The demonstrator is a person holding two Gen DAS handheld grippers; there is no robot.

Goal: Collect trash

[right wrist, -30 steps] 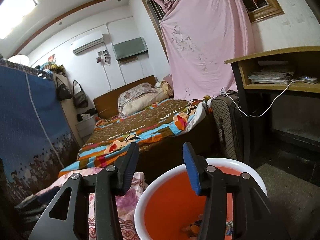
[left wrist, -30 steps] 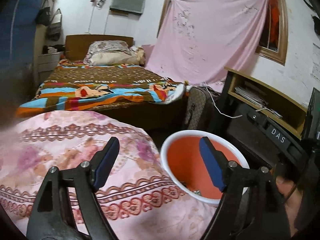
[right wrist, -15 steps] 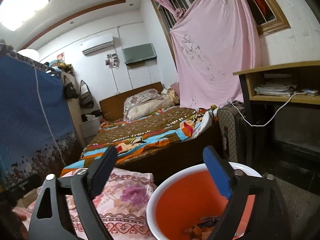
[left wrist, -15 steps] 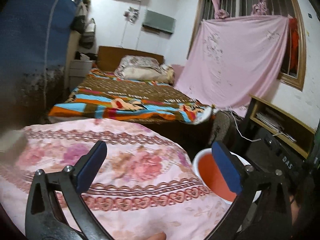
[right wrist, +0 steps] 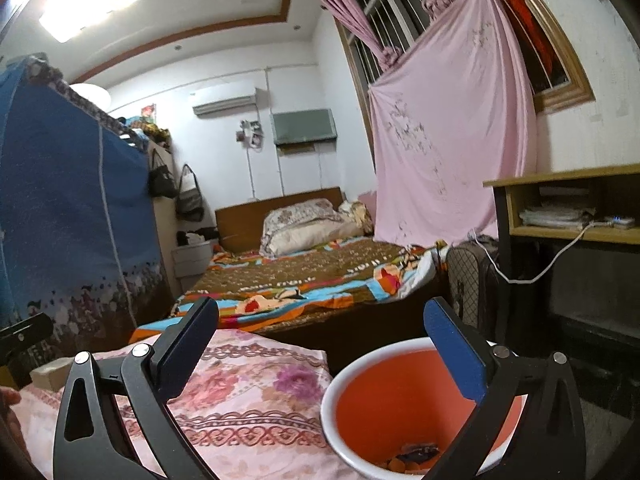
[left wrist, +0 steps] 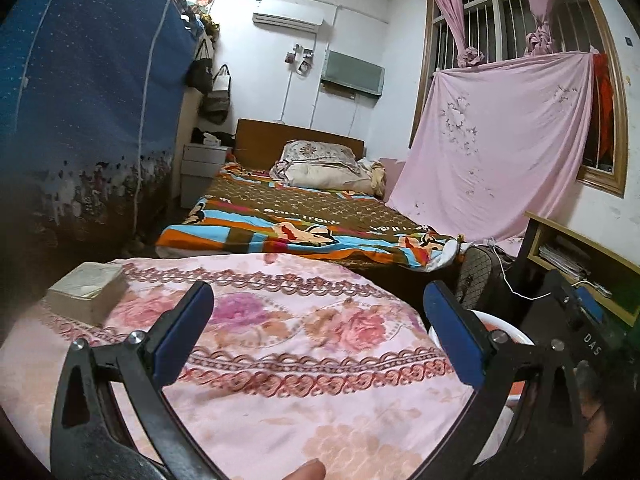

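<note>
Jaws on the left gripper (left wrist: 316,340) are spread fully wide, nothing between the blue pads (left wrist: 182,332). On the right gripper (right wrist: 320,354) the jaws are opening, likewise empty; no trash is held by either.

Below the right gripper's right finger, the orange bin (right wrist: 404,396) with its white rim is seen just beside the edge of the floral cloth (right wrist: 248,392). Scraps of trash (right wrist: 416,454) are seen at the bottom of it. In the left wrist view only a sliver of the bin (left wrist: 508,334) shows, behind the right finger.

The cloth-covered surface ahead of the left gripper looks bare of litter. One candidate is noted: a flat pale box (left wrist: 86,290), lying off the left finger, towards the far left edge of the cloth, long axis running roughly away from the camera. Whether it counts as trash cannot be told. The left gripper is judged nearer to it; the right sits over the bin, so any drop would fall to that side.

A fingertip (left wrist: 306,472) is visible at the bottom edge.
</note>
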